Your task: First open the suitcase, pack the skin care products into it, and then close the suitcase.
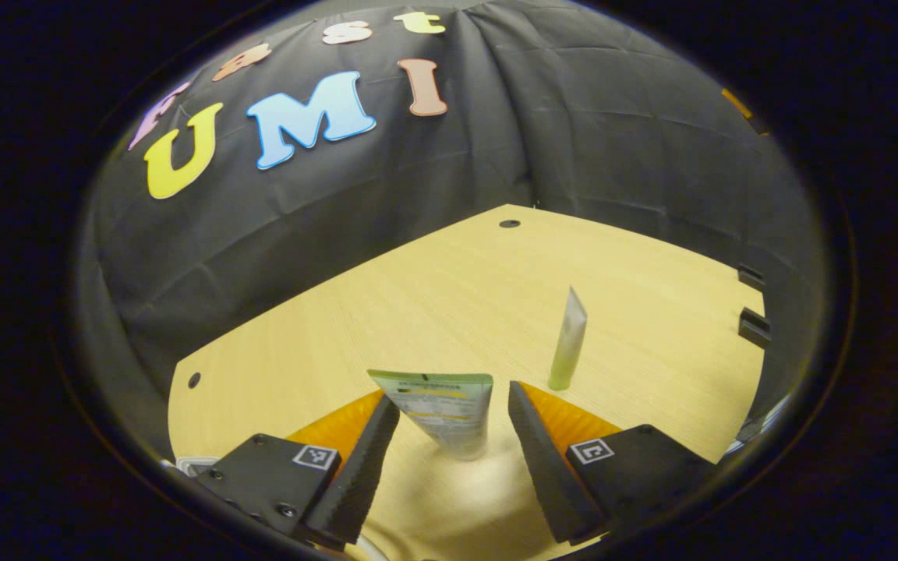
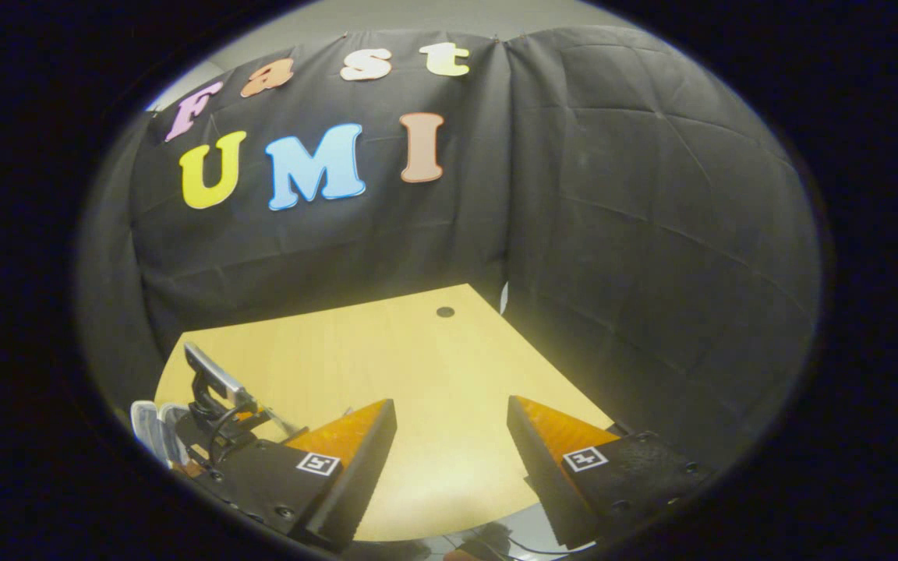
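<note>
In the left gripper view, the left gripper [image 1: 453, 425] hangs over a pale wooden table [image 1: 449, 312] with its fingers spread wide. A flat tube [image 1: 440, 411] stands on its cap in the gap between them, crimped end up, tilted slightly. Its upper left corner sits just beside the left finger's tip [image 1: 381, 425], and it is hard to tell whether they touch; the right finger [image 1: 531, 425] is clearly apart from it. So the left gripper is released, with nothing clamped.

Ahead of the right finger and a little farther off, a slim tube [image 1: 568, 341] stands upright on its cap, apart from the first tube. Two small dark holes show in the tabletop, one at the far corner [image 1: 509, 224] and one off to the left [image 1: 194, 380]. Black cloth [image 1: 620, 125] walls the booth behind and to the right.

In the right gripper view, the right gripper [image 2: 449, 428] is also released, its fingers wide apart over bare tabletop [image 2: 418, 366], with nothing between them. To its left, low at the table's near edge, the other gripper [image 2: 219, 405] shows with cables on it, small and hard to read. Beyond the fingers, a dark hole [image 2: 445, 312] lies near the table's far corner, where the black cloth [image 2: 652, 234] meets the wood.
</note>
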